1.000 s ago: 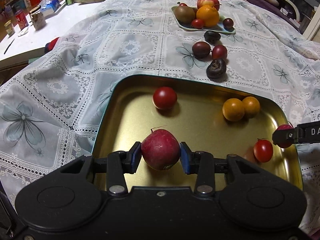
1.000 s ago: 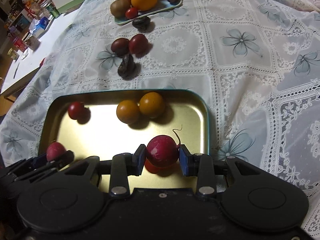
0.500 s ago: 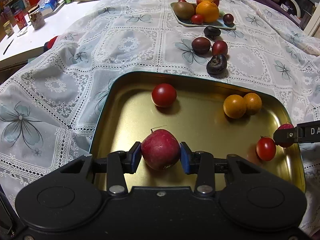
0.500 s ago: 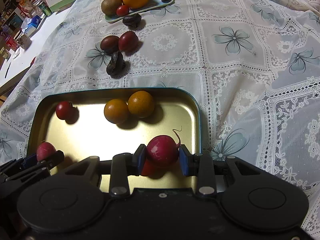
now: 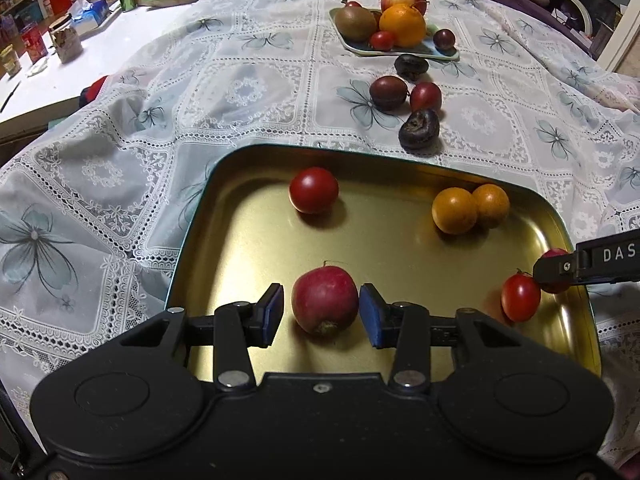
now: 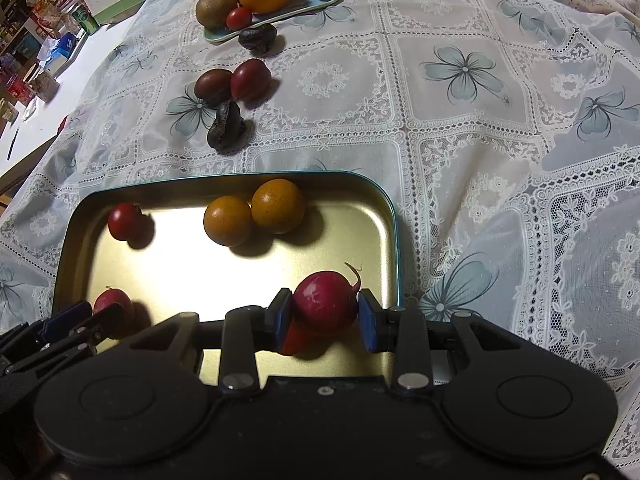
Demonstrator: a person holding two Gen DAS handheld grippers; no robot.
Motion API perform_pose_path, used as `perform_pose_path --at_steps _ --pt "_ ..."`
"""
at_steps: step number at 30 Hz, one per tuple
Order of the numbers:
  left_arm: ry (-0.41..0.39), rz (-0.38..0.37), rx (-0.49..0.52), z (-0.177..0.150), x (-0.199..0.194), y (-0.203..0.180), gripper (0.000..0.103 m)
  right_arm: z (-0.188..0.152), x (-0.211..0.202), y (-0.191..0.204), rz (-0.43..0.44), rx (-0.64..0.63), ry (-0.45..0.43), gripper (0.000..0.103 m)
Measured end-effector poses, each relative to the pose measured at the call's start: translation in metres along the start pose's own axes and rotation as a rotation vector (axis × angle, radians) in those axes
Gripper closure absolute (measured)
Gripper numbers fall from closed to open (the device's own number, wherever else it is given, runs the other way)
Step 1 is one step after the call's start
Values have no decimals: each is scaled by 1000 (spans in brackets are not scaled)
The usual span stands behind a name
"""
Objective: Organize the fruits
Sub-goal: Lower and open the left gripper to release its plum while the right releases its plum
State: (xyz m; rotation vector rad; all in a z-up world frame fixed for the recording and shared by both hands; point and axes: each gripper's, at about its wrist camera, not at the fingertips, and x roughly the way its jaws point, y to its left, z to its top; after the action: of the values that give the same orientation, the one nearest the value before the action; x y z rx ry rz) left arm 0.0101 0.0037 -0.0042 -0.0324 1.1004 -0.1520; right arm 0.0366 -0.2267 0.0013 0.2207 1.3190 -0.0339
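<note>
- Fruits are partly sorted: nearest, a red radish-like fruit sits on the floor of the gold tray between the blue pads of the left tool, which is spread apart with gaps on both sides, so this one looks delivered
- Right tool is clenched on a second red fruit (thin tail curling up) by the tray's right wall, not yet let go, just above a small red tomato
- Further in, a tomato and two orange fruits touching each other already lie in the tray
- Beyond the rim, four dark plum-like fruits wait on the lace-covered surface, probably the remaining work
- Farthest, a small plate carries kiwi, orange, apple and others
</note>
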Motion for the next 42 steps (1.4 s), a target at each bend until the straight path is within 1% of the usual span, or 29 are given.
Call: perform_pose_path --at_steps 2,3,8,30,42 --pt "-2 2 2 -1 -1 0 53 0 -1 0 -9 2 -1 61" --pt "-2 3 2 -1 -1 0 53 0 -1 0 -12 2 -3 61" --pt "5 -5 -7 -1 0 1 53 2 -3 -3 7 19 6 61" --pt "17 -4 -3 -1 0 0 53 -1 0 1 14 9 32 61" --pt "8 -19 29 15 -6 -3 53 9 -11 -2 35 25 40 61"
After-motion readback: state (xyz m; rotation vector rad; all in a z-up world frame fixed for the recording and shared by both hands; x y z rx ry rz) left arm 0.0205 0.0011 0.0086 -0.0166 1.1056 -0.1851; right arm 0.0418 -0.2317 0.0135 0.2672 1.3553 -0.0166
